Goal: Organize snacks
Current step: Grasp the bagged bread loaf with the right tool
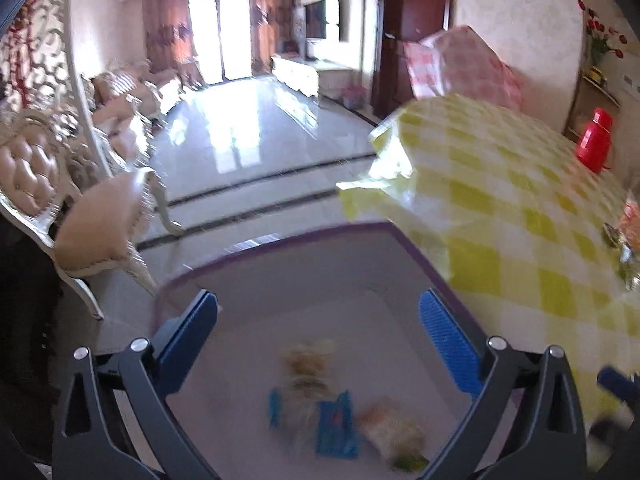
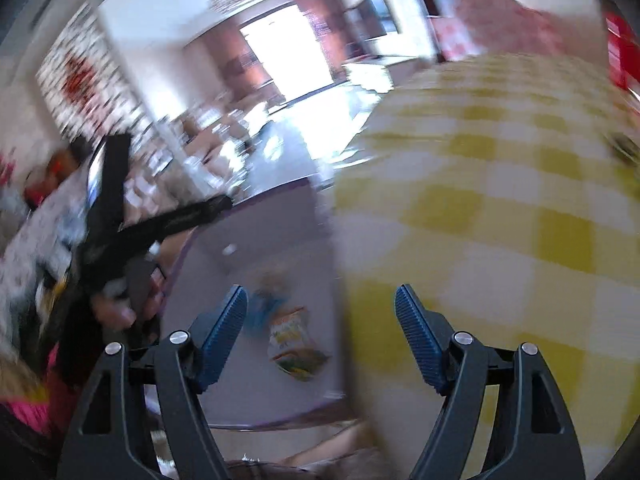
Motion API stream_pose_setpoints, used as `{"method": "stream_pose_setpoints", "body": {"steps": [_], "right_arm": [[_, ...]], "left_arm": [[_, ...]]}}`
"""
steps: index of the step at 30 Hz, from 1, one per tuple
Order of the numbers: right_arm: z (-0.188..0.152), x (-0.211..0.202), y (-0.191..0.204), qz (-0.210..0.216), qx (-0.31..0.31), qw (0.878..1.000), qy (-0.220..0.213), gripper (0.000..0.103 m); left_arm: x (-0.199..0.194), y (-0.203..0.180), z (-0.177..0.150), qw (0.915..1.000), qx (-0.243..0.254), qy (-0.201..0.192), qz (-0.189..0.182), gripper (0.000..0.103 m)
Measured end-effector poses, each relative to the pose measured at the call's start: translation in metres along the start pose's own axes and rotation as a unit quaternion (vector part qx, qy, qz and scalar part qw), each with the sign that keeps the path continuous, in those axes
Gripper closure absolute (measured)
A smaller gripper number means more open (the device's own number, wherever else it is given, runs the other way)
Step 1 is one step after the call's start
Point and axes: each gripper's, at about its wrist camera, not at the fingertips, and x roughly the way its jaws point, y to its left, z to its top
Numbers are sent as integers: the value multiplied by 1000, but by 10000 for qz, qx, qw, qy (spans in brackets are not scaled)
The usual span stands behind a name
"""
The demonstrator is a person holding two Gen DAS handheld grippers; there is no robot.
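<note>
Both my grippers were spread wide, empty. Snack packets (image 1: 336, 404) lay on the grey tray (image 1: 248, 280), directly below my left gripper (image 1: 320, 320); right gripper (image 2: 320, 312) hovered at the tablecloth (image 2: 500, 200) edge.

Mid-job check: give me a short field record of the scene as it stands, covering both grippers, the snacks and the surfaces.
left gripper: open, empty, above the tray
right gripper: open, empty
snacks: blurred blue packet and pale packet with green print, lying on the tray
tray: grey tray with purple rim, beside the cloth
table cover: yellow-and-white checked tablecloth
other: red thermos flask at the far edge
image quality: right wrist view heavily motion-blurred
</note>
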Motion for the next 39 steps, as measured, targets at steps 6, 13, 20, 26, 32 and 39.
{"method": "stream_pose_setpoints", "body": {"steps": [6, 13, 20, 26, 32, 39], "right_arm": [[-1, -46, -63, -516, 746, 9949, -444, 28], [-16, -97, -130, -1325, 1385, 9776, -869, 22], [-35, -148, -188, -1822, 2115, 9513, -1307, 22], [-33, -170, -227, -2286, 2410, 9328, -1395, 22], [27, -163, -247, -2530, 2233, 9287, -1537, 16], [135, -110, -251, -2602, 1348, 9465, -1350, 15]], "left_arm": [[13, -67, -17, 9923, 541, 775, -803, 2], [-10, -199, -29, 9627, 1584, 933, -1986, 2], [2, -339, -34, 9392, 1930, 919, -2688, 2], [32, -384, -24, 9458, 935, 780, -3009, 2], [39, -382, -16, 9362, 578, 744, -3385, 2], [48, -361, -10, 9274, 86, 862, -3640, 2]]}}
